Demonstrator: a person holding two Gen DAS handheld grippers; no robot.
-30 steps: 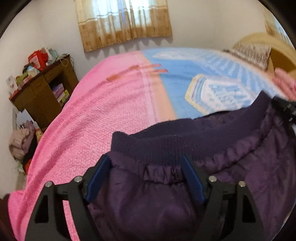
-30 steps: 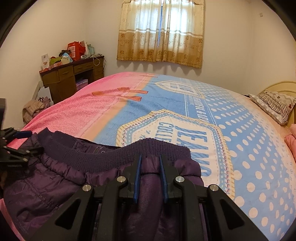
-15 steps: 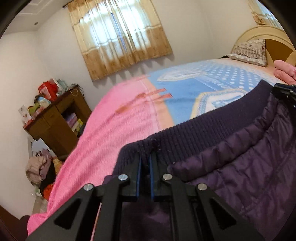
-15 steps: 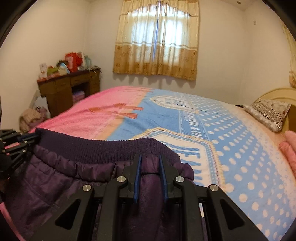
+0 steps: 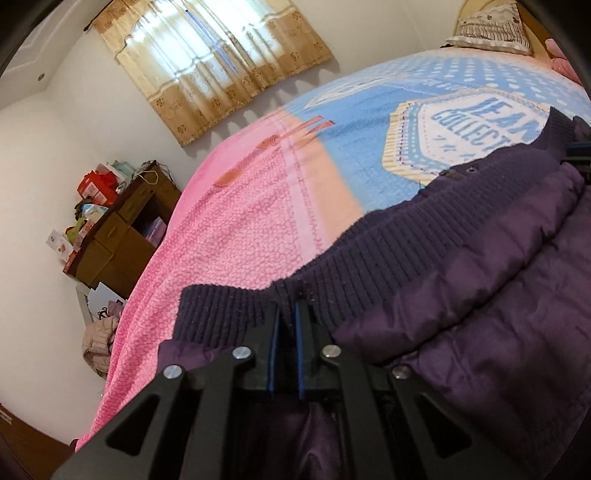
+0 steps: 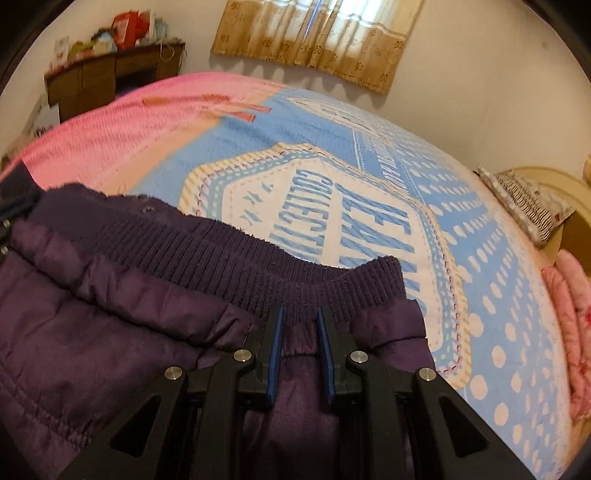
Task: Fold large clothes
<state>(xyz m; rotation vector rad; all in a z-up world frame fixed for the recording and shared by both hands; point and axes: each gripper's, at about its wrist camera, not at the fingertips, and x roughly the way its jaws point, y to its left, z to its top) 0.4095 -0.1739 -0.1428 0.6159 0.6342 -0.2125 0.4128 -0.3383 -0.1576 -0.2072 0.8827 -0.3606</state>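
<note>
A dark purple padded jacket (image 5: 498, 332) with a ribbed knit hem (image 5: 406, 243) is held up over the bed. My left gripper (image 5: 286, 314) is shut on the hem near its left corner, blue pads pinching the knit. In the right wrist view the same jacket (image 6: 92, 314) hangs to the left, and my right gripper (image 6: 299, 317) is shut on the ribbed hem (image 6: 332, 284) near its right corner. The right gripper's tip shows at the right edge of the left wrist view (image 5: 580, 151). The other gripper shows at the left edge of the right wrist view (image 6: 11, 210).
The bed carries a pink and blue blanket (image 5: 240, 236) with a printed badge (image 6: 314, 206). A brown desk (image 5: 122, 225) piled with items stands by the wall at the left. A pillow (image 6: 524, 199) and a pink folded cover (image 6: 569, 306) lie at the headboard end. A curtained window (image 6: 325, 33) is behind.
My left gripper has shut on the ribbed hem; one second ago its jaws stood wide around it. Both hands rose, then dropped toward the bed, and the hem now stretches between them.
</note>
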